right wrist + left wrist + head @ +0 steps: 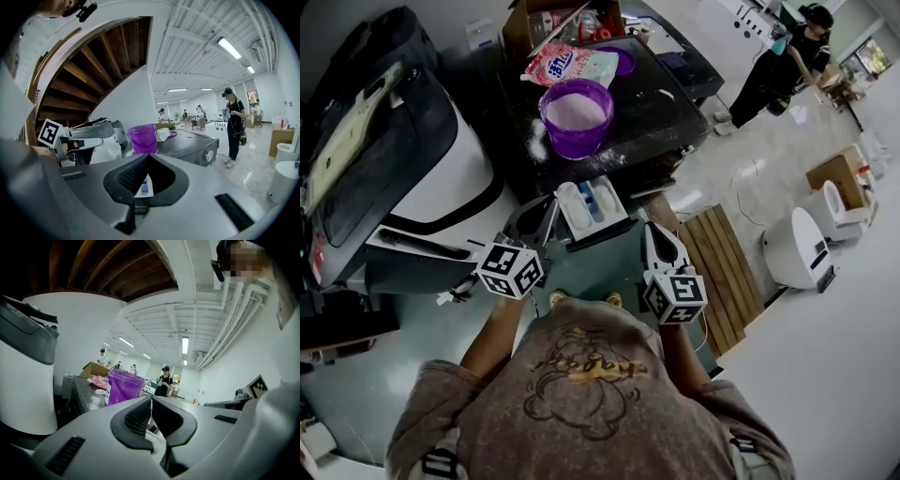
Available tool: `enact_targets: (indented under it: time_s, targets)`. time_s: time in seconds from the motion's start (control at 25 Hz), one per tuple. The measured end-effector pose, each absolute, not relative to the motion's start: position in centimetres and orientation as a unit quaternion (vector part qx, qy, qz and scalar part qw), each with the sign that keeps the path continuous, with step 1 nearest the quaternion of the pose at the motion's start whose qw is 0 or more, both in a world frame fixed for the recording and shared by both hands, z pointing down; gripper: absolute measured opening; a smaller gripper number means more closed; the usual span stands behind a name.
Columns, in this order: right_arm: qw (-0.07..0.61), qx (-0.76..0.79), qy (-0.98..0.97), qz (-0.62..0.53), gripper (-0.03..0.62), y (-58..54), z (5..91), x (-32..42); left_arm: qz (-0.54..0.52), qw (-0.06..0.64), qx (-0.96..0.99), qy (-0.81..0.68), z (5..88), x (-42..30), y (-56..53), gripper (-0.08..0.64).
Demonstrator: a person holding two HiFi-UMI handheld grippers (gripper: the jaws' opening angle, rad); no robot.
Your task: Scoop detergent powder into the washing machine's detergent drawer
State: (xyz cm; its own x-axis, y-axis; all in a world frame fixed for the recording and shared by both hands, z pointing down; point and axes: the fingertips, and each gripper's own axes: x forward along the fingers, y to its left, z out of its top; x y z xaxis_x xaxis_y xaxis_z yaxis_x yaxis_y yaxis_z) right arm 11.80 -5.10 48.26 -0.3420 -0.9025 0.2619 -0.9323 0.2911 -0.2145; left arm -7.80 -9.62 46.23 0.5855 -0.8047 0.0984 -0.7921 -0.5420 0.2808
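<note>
The white detergent drawer (591, 206) stands pulled out from the front of the dark washing machine (661, 112). On the machine's top sit a purple bucket (575, 117) full of white powder, a pink detergent bag (567, 66) and a purple lid (623, 61). Spilled powder lies round the bucket. My left gripper (542, 220) hovers just left of the drawer, my right gripper (654, 234) just right of it. Both are shut on nothing. The left gripper (151, 401) looks past its closed tips at the bucket (123, 387); the right gripper (146, 157) sees the bucket (142, 138) and drawer (144, 185).
A second white and black machine (403, 159) stands close on the left. A cardboard box (553, 19) sits behind the bag. A wooden pallet (722, 272) lies on the floor at right, with white appliances (797, 248) beyond. A person (787, 56) stands far right.
</note>
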Motion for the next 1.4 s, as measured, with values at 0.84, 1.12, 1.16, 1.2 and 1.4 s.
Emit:
enact_targets:
  time_s: [0.84,1.12,1.16,1.2,1.4]
  targets:
    - [0.039,0.552,-0.816,0.167,0.0,-6.2,48.4,12.8,-0.007,0.125,0.869,-0.479,45.7,-5.9,-9.1,0.023]
    - [0.034,0.555,-0.814,0.171,0.0,-6.3,48.2,12.9,-0.006,0.123,0.87,-0.477,45.8,-5.6,-9.2,0.023]
    - [0.032,0.553,-0.814,0.173,0.0,-6.3,48.3,12.8,-0.005,0.123,0.87,-0.478,45.8,-5.6,-9.2,0.023]
    - [0.03,0.552,-0.815,0.174,0.0,-6.3,48.3,12.8,-0.005,0.123,0.87,-0.478,45.8,-5.5,-9.2,0.023]
    - [0.03,0.551,-0.816,0.17,0.0,-6.4,47.9,12.6,-0.004,0.125,0.87,-0.477,45.9,-5.4,-9.1,0.023]
